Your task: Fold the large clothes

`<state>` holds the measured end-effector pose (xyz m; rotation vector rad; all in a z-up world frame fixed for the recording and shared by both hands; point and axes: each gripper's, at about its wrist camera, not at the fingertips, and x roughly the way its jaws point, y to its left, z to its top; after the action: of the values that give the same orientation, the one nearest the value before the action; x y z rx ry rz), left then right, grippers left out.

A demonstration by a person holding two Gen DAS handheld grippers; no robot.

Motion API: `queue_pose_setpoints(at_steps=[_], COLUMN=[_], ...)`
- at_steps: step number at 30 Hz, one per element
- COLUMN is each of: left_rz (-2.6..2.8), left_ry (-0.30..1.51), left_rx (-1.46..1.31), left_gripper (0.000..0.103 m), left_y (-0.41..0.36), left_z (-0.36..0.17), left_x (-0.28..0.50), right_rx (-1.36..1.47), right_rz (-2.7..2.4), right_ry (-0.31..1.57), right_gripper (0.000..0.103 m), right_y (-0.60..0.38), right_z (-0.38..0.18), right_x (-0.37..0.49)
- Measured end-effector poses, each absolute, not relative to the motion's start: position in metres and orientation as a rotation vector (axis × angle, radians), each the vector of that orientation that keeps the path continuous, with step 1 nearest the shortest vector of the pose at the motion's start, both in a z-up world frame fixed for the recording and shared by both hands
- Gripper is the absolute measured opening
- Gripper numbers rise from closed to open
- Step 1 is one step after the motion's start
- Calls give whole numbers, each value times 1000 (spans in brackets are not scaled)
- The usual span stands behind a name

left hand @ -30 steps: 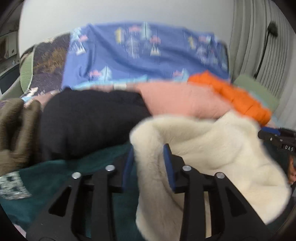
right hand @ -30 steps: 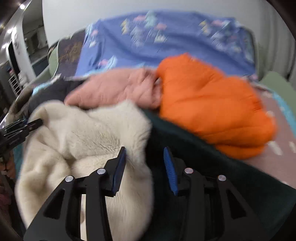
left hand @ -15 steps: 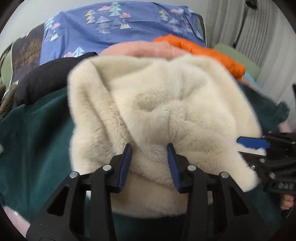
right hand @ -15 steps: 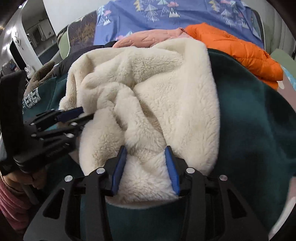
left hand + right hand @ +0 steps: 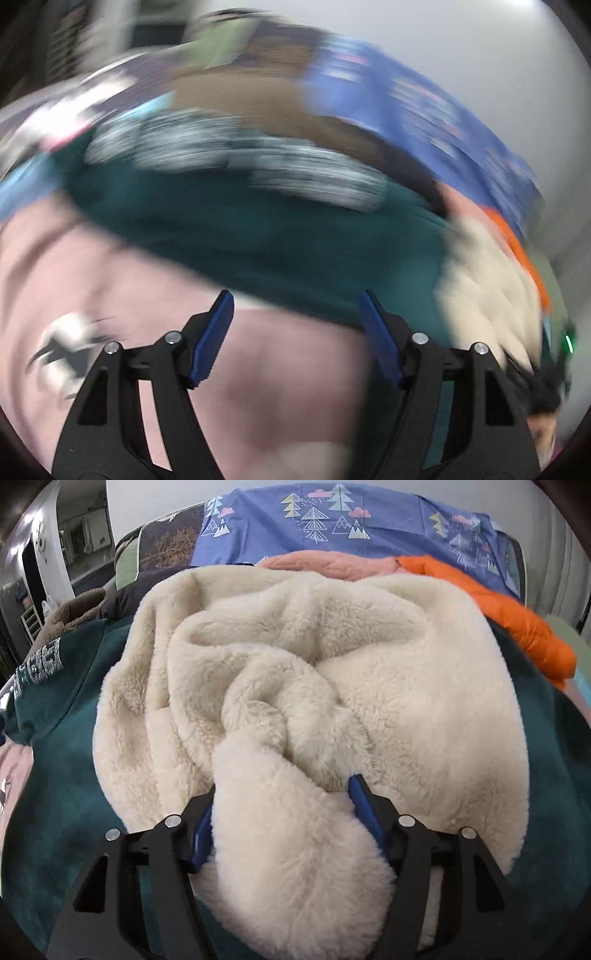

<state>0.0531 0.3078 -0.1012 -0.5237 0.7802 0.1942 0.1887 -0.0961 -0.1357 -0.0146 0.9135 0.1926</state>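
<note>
A cream fleece garment (image 5: 332,672) lies bunched on a dark teal garment (image 5: 66,760) spread on the bed. My right gripper (image 5: 282,786) has a thick fold of the fleece between its jaws, which are opening; the left pad is half buried in the pile. In the blurred left wrist view, my left gripper (image 5: 295,295) is opening with nothing between its blue pads (image 5: 210,339). It hangs over the pink sheet (image 5: 110,280) at the edge of the teal garment (image 5: 258,240). The fleece (image 5: 480,291) is off to its right.
Behind the fleece lie an orange puffer jacket (image 5: 517,620), a salmon garment (image 5: 332,563), a black garment (image 5: 147,587) and a brown fleece (image 5: 74,609). A blue tree-print cover (image 5: 369,520) rises at the back. White lettering (image 5: 40,664) marks the teal garment's left end.
My left gripper let go of the fleece, swung fast to the left and widened. The right gripper sank closer to the fleece and its jaws spread around the fold.
</note>
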Motion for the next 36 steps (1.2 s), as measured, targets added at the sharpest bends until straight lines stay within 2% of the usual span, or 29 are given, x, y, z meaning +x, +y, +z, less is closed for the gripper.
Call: queue_pose_setpoints(at_steps=[6, 14, 16, 17, 18, 21, 24, 29, 32, 36], left_rz=[459, 481, 498, 508, 509, 466, 384, 93, -119, -392], left_ry=[682, 663, 667, 667, 668, 577, 469, 303, 269, 298], left_rx=[-771, -767, -734, -729, -738, -824, -708, -444, -303, -157], left_gripper=[70, 72, 59, 33, 11, 10, 9, 9, 9, 9], left_y=[440, 482, 486, 494, 500, 506, 472, 358, 267, 141], left_z=[-129, -148, -154, -158, -161, -148, -91, 34, 86, 115], left_x=[33, 71, 78, 78, 77, 60, 46, 37, 48, 73], right_rx=[-22, -13, -13, -13, -14, -15, -14, -7, -4, 36], right_rz=[207, 213, 213, 213, 213, 213, 214, 218, 221, 265], right_ry=[881, 875, 871, 869, 868, 867, 867, 862, 863, 906], right_gripper=[66, 66, 66, 66, 66, 66, 66, 66, 66, 66], right_y=[-98, -100, -101, -101, -101, -100, -100, -101, -101, -111], right_z=[-138, -144, -144, -144, -144, -145, -145, -144, -143, -133], right_x=[191, 181, 180, 180, 179, 178, 178, 177, 177, 178])
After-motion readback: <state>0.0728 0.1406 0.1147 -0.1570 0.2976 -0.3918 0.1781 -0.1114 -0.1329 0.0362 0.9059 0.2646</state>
